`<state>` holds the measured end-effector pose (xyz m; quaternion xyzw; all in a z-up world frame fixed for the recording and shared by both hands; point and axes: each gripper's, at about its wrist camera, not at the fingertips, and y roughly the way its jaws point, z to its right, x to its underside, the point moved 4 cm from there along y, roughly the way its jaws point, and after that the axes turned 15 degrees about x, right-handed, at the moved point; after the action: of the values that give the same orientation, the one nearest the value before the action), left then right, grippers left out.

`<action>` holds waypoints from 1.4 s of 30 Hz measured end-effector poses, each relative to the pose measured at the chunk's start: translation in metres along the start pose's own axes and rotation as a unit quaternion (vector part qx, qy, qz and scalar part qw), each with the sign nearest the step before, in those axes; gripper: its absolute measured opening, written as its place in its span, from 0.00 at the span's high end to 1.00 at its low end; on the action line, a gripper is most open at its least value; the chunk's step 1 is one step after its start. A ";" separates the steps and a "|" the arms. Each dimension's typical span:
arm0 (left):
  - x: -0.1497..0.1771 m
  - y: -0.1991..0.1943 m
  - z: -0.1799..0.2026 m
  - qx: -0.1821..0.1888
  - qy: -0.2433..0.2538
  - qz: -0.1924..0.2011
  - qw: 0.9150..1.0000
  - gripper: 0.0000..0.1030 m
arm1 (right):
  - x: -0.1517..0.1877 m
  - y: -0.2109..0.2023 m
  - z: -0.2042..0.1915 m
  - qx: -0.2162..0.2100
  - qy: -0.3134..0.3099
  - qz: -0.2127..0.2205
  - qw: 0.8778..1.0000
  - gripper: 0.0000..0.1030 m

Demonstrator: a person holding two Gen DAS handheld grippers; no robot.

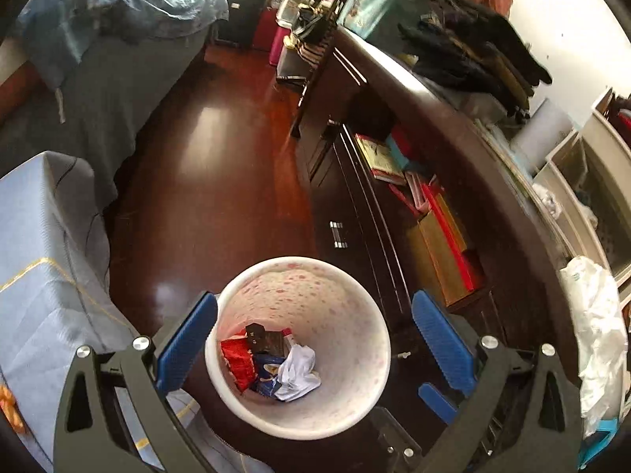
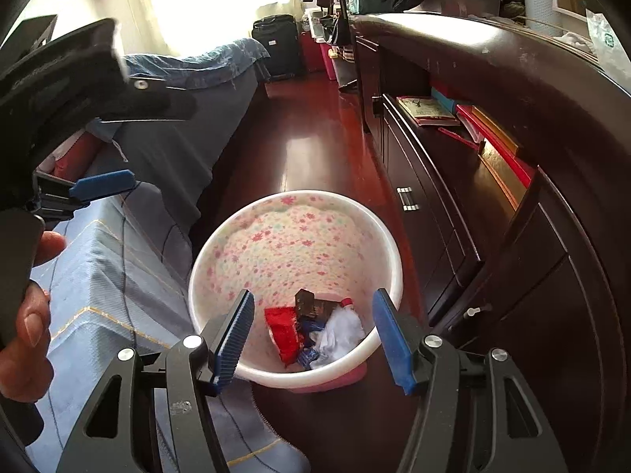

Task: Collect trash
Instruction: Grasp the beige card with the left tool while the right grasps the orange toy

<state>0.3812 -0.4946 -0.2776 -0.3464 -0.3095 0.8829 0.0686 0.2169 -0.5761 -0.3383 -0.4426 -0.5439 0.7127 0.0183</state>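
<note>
Crumpled red, blue and white wrappers [image 2: 311, 331] lie in the white flowered plastic bin [image 2: 221, 260].
Left gripper [image 1: 313, 339] and right gripper [image 2: 313, 329] hang above it, jaws apart, empty.

no legible text, book cover [image 1: 378, 155] print too blurred

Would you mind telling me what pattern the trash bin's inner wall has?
The trash bin is white with small pink flowers inside, clearest in the right wrist view.

glossy dark wood floor [image 1: 221, 165] — smooth plastic bin [image 1: 347, 315], crumpled paper [image 1: 297, 370]
</note>
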 end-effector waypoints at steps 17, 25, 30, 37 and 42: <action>0.060 -0.219 -0.081 -0.285 -0.010 0.135 0.949 0.03 | 0.018 -0.087 -0.098 -0.100 -0.110 0.041 0.988 0.27; 0.097 -0.293 -0.175 -0.375 -0.139 0.149 0.905 0.03 | 0.045 -0.118 -0.166 -0.159 -0.176 0.043 0.971 0.26; 0.110 -0.309 -0.232 -0.382 -0.213 0.151 0.887 0.03 | 0.057 -0.128 -0.194 -0.173 -0.211 0.044 0.961 0.24; 0.119 -0.299 -0.269 -0.359 -0.249 0.148 0.887 0.03 | 0.057 -0.122 -0.224 -0.167 -0.236 0.038 0.957 0.24; 0.119 -0.296 -0.270 -0.368 -0.230 0.148 0.889 0.04 | 0.051 -0.108 -0.242 -0.164 -0.239 0.024 0.957 0.23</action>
<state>0.4416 -0.0836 -0.3233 -0.1756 -0.5641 0.7608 -0.2685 0.2941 -0.3225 -0.2884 -0.2695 -0.6311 0.6988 -0.2019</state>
